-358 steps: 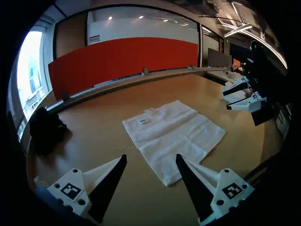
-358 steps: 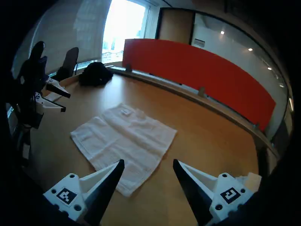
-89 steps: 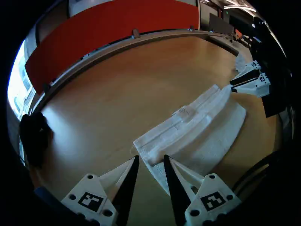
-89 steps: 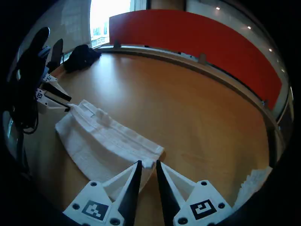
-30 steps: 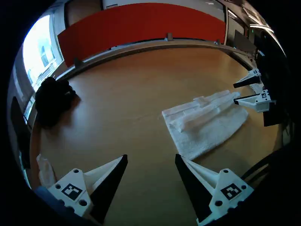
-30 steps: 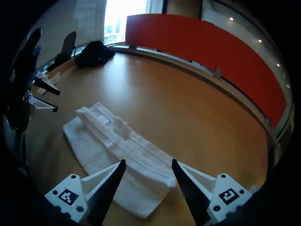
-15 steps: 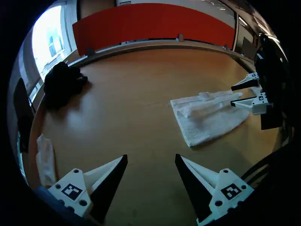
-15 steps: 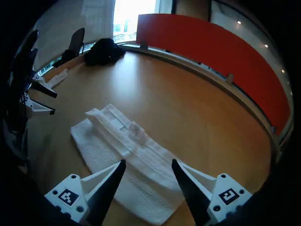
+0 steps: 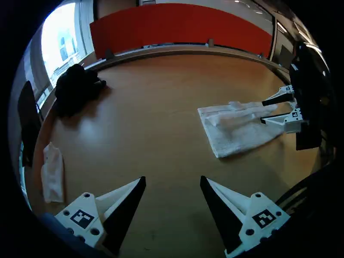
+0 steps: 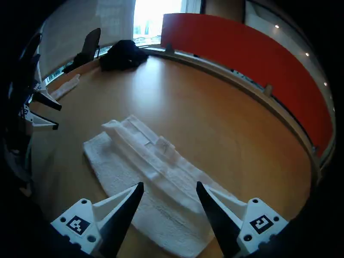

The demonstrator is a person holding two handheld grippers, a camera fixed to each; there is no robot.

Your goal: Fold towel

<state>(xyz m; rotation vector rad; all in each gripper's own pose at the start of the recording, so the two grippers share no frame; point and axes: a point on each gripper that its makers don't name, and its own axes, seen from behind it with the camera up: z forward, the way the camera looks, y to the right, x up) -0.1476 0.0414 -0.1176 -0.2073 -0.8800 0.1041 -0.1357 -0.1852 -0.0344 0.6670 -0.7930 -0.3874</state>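
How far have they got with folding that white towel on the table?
Done: the towel looks folded over once into a long strip on the table, with a rumpled ridge along its top layer. In hand: nothing; the left gripper and the right gripper are both open, the right one poised over the towel's near end. Left: probably smoothing that ridge and folding the strip across.

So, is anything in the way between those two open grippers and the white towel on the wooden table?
Nothing visible. Bare wooden table lies between the left gripper and the white towel; the right gripper hovers at its near end.
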